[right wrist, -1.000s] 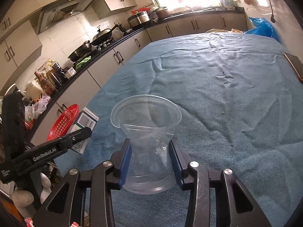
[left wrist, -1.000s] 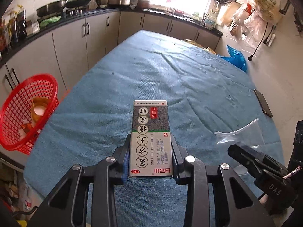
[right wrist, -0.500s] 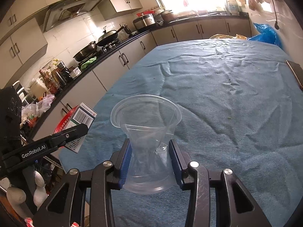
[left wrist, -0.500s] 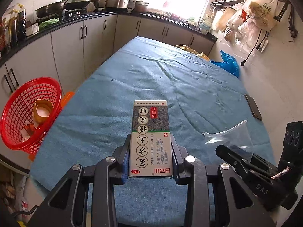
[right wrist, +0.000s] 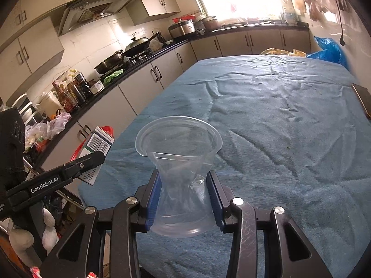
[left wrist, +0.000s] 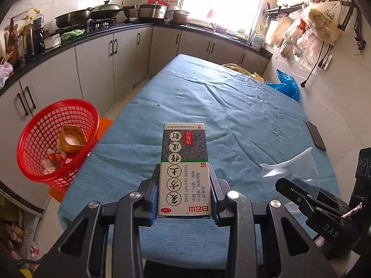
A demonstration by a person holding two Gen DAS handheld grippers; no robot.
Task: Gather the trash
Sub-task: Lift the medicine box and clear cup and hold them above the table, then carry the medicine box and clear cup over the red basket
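My left gripper (left wrist: 184,193) is shut on a white and grey medicine box (left wrist: 184,169) with Chinese print, held above the near end of the blue-covered table (left wrist: 222,106). My right gripper (right wrist: 184,192) is shut on a clear plastic cup (right wrist: 180,162), squeezed at its middle, also above the table's near end. The cup (left wrist: 294,166) and right gripper show at the lower right of the left wrist view. The box (right wrist: 98,147) and left gripper show at the left of the right wrist view. A red mesh basket (left wrist: 58,139) with trash in it stands off the table's left side.
A dark phone (left wrist: 315,135) lies at the table's right edge. Blue (left wrist: 286,85) and yellow (left wrist: 241,70) plastic bags sit at the far end. Kitchen cabinets and a counter (left wrist: 92,37) with pans run along the left. Bags hang on the right wall.
Both grippers have risen and drawn back from the table with their loads. The red basket now shows fuller at the left of the left wrist view.
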